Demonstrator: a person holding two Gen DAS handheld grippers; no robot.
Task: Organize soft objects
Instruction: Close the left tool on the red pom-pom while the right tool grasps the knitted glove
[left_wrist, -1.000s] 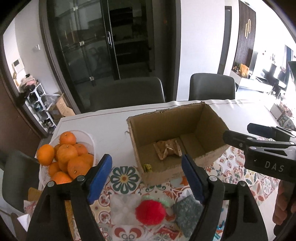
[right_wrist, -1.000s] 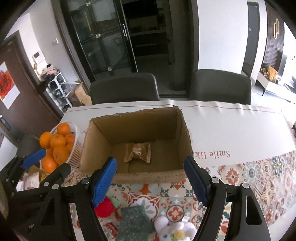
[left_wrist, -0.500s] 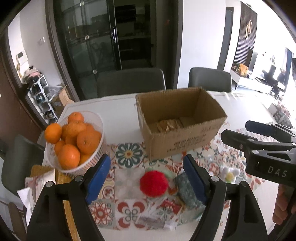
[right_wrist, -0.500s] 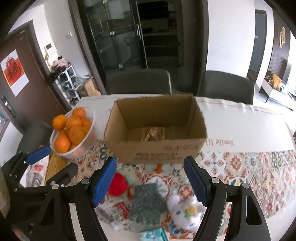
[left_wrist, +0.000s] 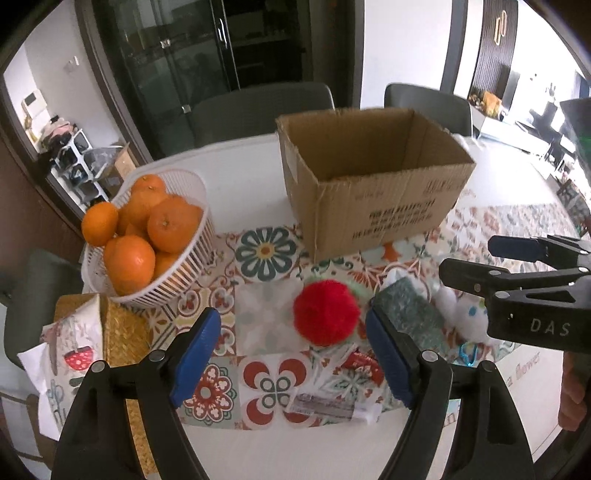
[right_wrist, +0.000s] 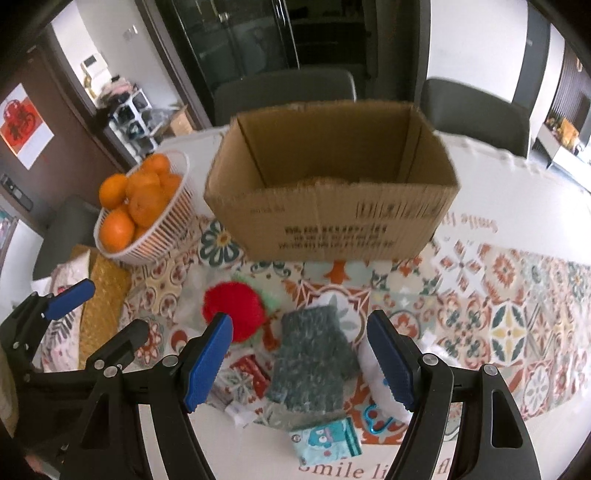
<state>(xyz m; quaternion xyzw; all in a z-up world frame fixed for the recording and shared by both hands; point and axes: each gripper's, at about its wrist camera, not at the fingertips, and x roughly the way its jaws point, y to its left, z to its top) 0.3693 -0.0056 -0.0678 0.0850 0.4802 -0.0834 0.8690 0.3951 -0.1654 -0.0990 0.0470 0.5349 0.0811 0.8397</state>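
A fuzzy red pompom (left_wrist: 325, 311) (right_wrist: 234, 308) lies on the patterned tablecloth in front of an open cardboard box (left_wrist: 373, 184) (right_wrist: 332, 184). Right of it lie a grey-green knitted glove (right_wrist: 314, 363) (left_wrist: 408, 314) and a white plush toy (left_wrist: 461, 314) (right_wrist: 376, 380). My left gripper (left_wrist: 291, 360) is open and empty, low over the table just before the pompom. My right gripper (right_wrist: 299, 363) is open and empty, with the glove between its fingers. Each gripper shows in the other's view, the right one (left_wrist: 517, 266) and the left one (right_wrist: 85, 314).
A white basket of oranges (left_wrist: 147, 236) (right_wrist: 144, 206) stands left of the box. Small packets (left_wrist: 332, 406) (right_wrist: 325, 439), a blue carabiner (right_wrist: 376, 424) and a woven mat with a pouch (left_wrist: 74, 354) lie near the front edge. Dark chairs (left_wrist: 258, 107) stand behind the table.
Both grippers have pulled back from above the box and dropped toward the table front. The box interior is out of sight now; the pompom, glove and plush toy fill the near view.
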